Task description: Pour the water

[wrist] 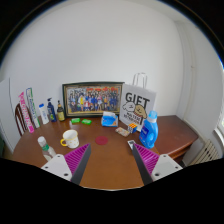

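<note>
Our gripper is spread wide and holds nothing. The cup waits at ten o'clock, the blue bottle at two. We think no water is poured yet.

a white ceramic mug and blue plastic detergent bottle stand on the brown wooden surface. the claw bears magenta pads.

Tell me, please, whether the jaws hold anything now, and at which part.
Nothing is held. The gripper is open, with only the bare wooden table between the jaws. The white mug stands beyond them, untouched.
</note>
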`<state>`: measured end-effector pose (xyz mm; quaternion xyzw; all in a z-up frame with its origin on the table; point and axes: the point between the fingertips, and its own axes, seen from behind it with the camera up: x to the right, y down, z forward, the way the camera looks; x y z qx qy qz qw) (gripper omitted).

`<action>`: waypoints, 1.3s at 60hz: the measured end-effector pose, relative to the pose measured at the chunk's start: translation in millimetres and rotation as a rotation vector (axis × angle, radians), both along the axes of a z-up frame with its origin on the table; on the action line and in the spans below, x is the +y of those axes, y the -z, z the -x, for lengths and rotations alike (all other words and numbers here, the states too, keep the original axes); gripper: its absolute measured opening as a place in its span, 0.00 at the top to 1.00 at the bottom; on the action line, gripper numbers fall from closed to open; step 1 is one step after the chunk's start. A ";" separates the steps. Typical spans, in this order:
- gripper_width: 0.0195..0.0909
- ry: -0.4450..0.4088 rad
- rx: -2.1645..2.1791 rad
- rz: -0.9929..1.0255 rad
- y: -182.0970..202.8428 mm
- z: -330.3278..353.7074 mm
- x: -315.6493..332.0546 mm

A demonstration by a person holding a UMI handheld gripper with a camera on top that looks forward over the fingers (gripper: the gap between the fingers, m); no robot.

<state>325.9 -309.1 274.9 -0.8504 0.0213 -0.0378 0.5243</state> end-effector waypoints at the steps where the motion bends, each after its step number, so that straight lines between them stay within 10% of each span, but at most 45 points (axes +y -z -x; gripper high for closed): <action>1: 0.07 -0.001 0.003 -0.002 3.4 -1.6 -0.5; 45: 0.08 -0.195 0.082 0.086 120.3 163.9 -33.3; 78: 0.11 -0.234 0.077 -0.132 200.7 302.0 87.6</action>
